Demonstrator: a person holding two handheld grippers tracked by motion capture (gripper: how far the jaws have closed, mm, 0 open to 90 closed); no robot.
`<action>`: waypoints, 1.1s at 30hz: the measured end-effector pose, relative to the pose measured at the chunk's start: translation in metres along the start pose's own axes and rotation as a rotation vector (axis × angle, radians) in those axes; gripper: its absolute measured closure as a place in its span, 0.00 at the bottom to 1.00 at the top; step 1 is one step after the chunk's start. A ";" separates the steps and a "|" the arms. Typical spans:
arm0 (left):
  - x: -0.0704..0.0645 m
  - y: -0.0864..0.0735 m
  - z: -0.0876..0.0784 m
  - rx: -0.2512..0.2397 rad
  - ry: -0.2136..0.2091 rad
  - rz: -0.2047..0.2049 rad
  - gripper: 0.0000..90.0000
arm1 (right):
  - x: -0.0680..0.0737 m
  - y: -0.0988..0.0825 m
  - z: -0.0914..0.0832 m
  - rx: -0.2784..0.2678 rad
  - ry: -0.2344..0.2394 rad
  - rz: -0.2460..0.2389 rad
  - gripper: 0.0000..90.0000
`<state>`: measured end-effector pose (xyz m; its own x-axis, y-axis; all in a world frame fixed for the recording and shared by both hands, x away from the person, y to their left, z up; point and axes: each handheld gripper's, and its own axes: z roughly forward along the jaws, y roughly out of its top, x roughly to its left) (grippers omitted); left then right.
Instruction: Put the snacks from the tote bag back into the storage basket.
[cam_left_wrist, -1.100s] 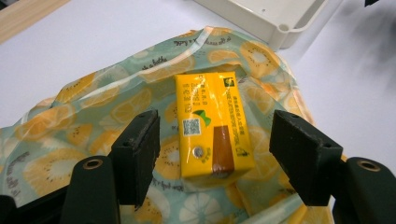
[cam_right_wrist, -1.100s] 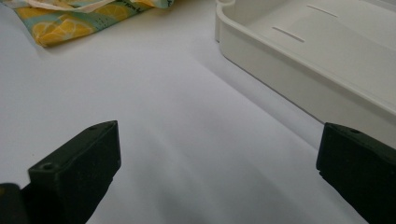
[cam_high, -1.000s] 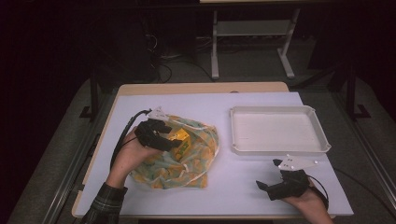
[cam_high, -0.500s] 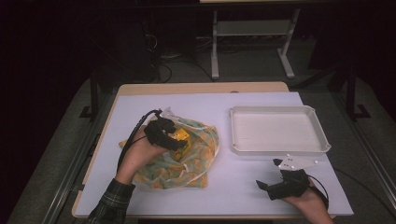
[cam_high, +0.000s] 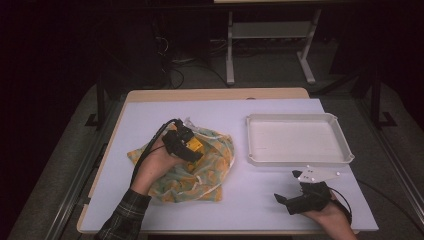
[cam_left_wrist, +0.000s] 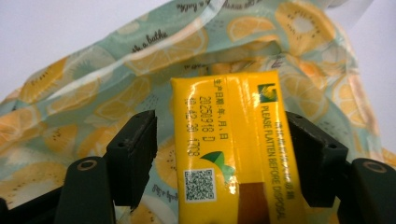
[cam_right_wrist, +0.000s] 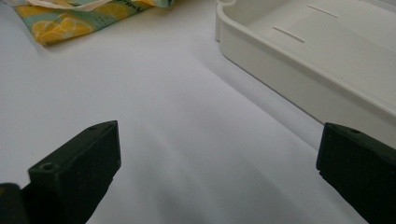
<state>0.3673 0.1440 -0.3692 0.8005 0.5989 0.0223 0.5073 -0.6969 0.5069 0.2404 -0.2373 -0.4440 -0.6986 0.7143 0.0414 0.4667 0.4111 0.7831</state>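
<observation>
My left gripper is over a drawstring bag printed with orange slices, which lies on the left half of the table. It is shut on a yellow drink carton. In the left gripper view the carton fills the space between the two black jaws, and the bag lies rumpled just beneath it. My right gripper rests near the front right edge of the table. Its jaws are open around bare tabletop.
A shallow white tray with nothing in it sits at the right, just beyond my right gripper; its near wall shows in the right gripper view. The white mat covers a wooden table. Beyond it are a dark floor and a metal stand.
My left hand has carried the yellow carton a little to the right and lower over the bag. The right gripper has stayed where it was.
</observation>
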 end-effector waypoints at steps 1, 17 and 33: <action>0.000 -0.001 0.003 0.015 0.000 0.000 0.36 | 0.000 0.000 0.000 0.000 0.001 0.001 0.00; -0.002 -0.002 0.009 0.069 -0.010 0.012 0.56 | 0.000 0.000 0.000 0.002 0.002 -0.001 0.00; 0.001 -0.003 0.003 0.056 -0.032 0.025 0.60 | 0.000 0.000 -0.001 -0.001 0.004 -0.001 0.00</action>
<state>0.3674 0.1454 -0.3734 0.8226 0.5686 0.0067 0.5031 -0.7332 0.4576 0.2402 -0.2379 -0.4438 -0.7013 0.7115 0.0430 0.4653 0.4114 0.7837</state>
